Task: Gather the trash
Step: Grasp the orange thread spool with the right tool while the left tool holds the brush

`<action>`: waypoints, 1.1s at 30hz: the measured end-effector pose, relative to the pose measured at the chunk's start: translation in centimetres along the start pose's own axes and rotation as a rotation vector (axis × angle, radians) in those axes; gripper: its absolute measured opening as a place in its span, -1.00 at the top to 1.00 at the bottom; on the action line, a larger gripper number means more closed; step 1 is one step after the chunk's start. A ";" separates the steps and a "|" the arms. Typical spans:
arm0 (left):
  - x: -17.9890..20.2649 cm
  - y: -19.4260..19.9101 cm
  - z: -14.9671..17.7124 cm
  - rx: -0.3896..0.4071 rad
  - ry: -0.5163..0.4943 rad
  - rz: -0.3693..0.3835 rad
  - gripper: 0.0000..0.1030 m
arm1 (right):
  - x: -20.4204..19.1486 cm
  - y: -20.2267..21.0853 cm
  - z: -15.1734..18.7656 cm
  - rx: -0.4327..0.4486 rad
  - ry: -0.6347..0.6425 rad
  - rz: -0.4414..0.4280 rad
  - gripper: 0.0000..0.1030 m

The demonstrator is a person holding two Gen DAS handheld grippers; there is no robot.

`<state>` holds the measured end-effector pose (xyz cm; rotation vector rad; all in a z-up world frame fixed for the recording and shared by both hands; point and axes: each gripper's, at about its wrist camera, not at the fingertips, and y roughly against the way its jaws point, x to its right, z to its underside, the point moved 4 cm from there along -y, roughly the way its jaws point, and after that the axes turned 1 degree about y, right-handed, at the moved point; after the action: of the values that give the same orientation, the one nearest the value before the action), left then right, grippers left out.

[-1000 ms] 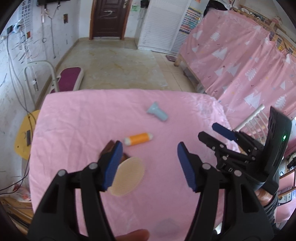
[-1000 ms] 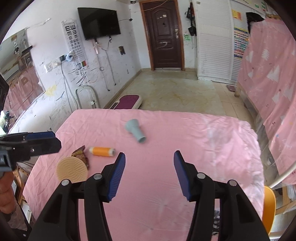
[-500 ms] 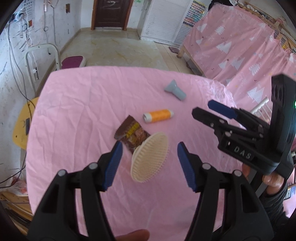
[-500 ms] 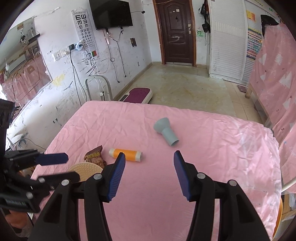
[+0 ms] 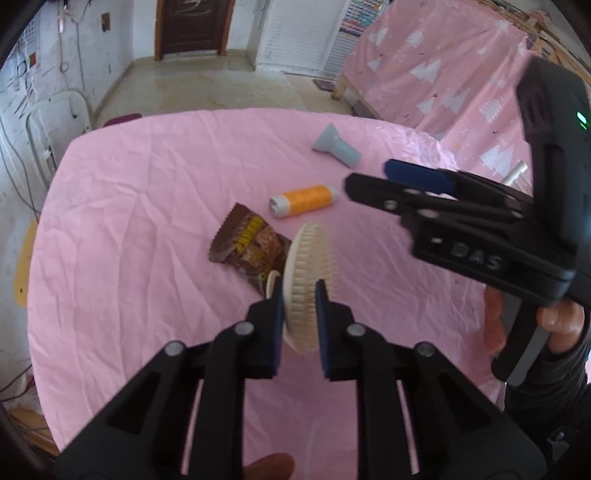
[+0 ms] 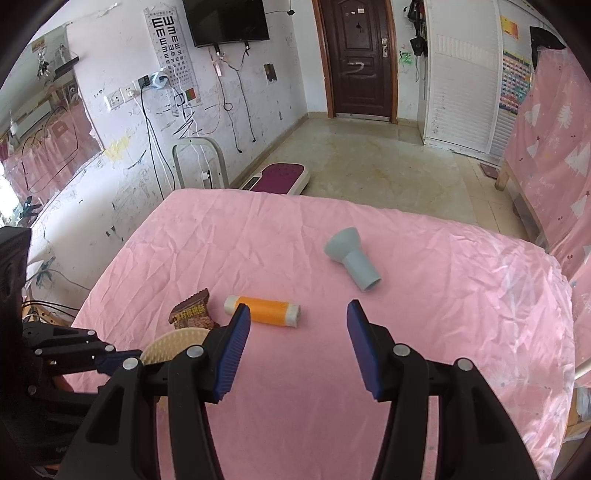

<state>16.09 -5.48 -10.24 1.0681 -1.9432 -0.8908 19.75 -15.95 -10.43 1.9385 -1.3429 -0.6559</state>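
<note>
Left claw (image 5: 299, 299) just closed — pinching cream bristled disc (image 5: 308, 273) on edge, right claw (image 6: 297, 343) spread, empty.

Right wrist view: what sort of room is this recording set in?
Probably a lived-in room at home: a wall-mounted TV, an eye chart beside it, a dark wooden door, and a table under a pink cloth.

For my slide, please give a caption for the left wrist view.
Left claw shut on round cream bristled brush, beside brown snack wrapper on pink cloth.
</note>
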 end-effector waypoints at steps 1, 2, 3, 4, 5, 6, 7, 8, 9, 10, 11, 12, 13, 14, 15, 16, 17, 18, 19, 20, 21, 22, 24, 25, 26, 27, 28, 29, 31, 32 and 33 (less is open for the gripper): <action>0.2 0.1 0.1 0.006 -0.009 -0.001 0.75 | -0.2 -0.2 0.0 -0.004 0.002 -0.003 0.14; 0.3 0.2 0.2 0.011 -0.016 -0.002 0.76 | -0.4 -0.4 -0.1 -0.009 0.006 -0.006 0.14; 0.2 0.3 0.3 0.014 -0.018 -0.002 0.77 | -0.6 -0.7 -0.1 -0.012 0.009 -0.008 0.14; 0.2 0.5 0.5 0.018 -0.017 0.002 0.79 | -0.9 -0.8 -0.2 -0.016 0.013 -0.013 0.14; 0.2 0.7 0.7 0.021 -0.016 0.003 0.79 | -1.1 -1.0 -0.3 -0.019 0.017 -0.015 0.14; 0.1 1.0 0.8 0.027 -0.012 -0.003 0.80 | -1.3 -1.2 -0.3 -0.022 0.021 -0.018 0.14; -0.1 1.3 1.0 0.033 -0.008 -0.004 0.81 | -1.5 -1.3 -0.4 -0.025 0.024 -0.022 0.14; -0.3 1.7 1.2 0.041 -0.004 -0.004 0.81 | -1.7 -1.4 -0.4 -0.027 0.027 -0.024 0.14; -0.3 1.9 1.3 0.045 -0.001 -0.011 0.81 | -1.9 -1.6 -0.4 -0.032 0.030 -0.028 0.14; -0.6 2.2 1.5 0.052 0.003 -0.026 0.81 | -2.0 -1.8 -0.5 -0.035 0.031 -0.029 0.14; -0.8 2.5 1.6 0.059 0.012 -0.034 0.81 | -2.1 -2.0 -0.5 -0.039 0.032 -0.030 0.14; -1.1 2.7 1.8 0.064 0.020 -0.039 0.81 | -2.2 -2.3 -0.5 -0.047 0.033 -0.032 0.14; -1.3 2.9 1.9 0.068 0.026 -0.041 0.81 | -2.2 -2.6 -0.5 -0.052 0.034 -0.032 0.12; -1.5 3.2 2.1 0.074 0.036 -0.042 0.81 | -2.2 -2.8 -0.5 -0.061 0.033 -0.033 0.09; -1.8 3.4 2.0 0.076 0.042 -0.043 0.81 | -2.3 -3.1 -0.5 -0.069 0.031 -0.036 0.02; -2.1 3.7 2.1 0.082 0.049 -0.049 0.81 | -2.3 -3.3 -0.4 -0.075 0.031 -0.040 -0.03; -2.3 4.0 2.1 0.089 0.054 -0.056 0.81 | -2.4 -3.4 -0.4 -0.081 0.033 -0.043 -0.06; -2.4 4.1 2.2 0.093 0.059 -0.059 0.81 | -2.5 -3.6 -0.4 -0.083 0.035 -0.044 -0.09; -2.6 4.4 2.2 0.098 0.064 -0.060 0.81 | -2.7 -3.7 -0.4 -0.084 0.041 -0.044 -0.10; -2.8 4.6 2.3 0.103 0.066 -0.066 0.81 | -2.8 -3.8 -0.4 -0.086 0.046 -0.043 -0.10; -2.8 4.6 2.2 0.106 0.069 -0.068 0.81 | -2.9 -3.9 -0.4 -0.088 0.049 -0.042 -0.10; -2.9 4.7 2.2 0.109 0.071 -0.067 0.81 | -3.0 -4.1 -0.5 -0.090 0.053 -0.039 -0.10; -2.8 4.8 2.2 0.113 0.073 -0.071 0.81 | -3.0 -4.4 -0.5 -0.091 0.058 -0.032 -0.10; -3.0 5.2 2.5 0.115 0.074 -0.072 0.81 | -3.0 -4.4 -0.5 -0.089 0.059 -0.029 -0.10; -3.0 5.2 2.5 0.116 0.075 -0.072 0.81 | -2.9 -4.5 -0.5 -0.091 0.056 -0.034 -0.10; -3.0 5.3 2.5 0.116 0.078 -0.073 0.81 | -2.9 -4.6 -0.5 -0.090 0.056 -0.036 -0.03; -3.0 5.3 2.5 0.117 0.081 -0.076 0.81 | -2.9 -4.6 -0.4 -0.089 0.055 -0.036 0.18; -2.9 5.1 2.3 0.117 0.083 -0.079 0.81 | -2.8 -4.6 -0.4 -0.093 0.054 -0.035 0.27; -2.8 5.2 2.4 0.118 0.083 -0.081 0.81 | -2.6 -4.6 -0.2 -0.098 0.047 -0.044 0.43; -2.7 5.3 2.4 0.120 0.083 -0.083 0.81 | -2.5 -4.5 -0.2 -0.095 0.047 -0.045 0.46; -2.7 5.3 2.4 0.121 0.083 -0.084 0.81 | -2.5 -4.4 -0.2 -0.092 0.046 -0.049 0.50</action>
<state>13.14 -0.41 -7.72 1.2457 -1.9150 -0.7698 21.65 -12.47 -13.59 1.9069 -1.2196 -0.6807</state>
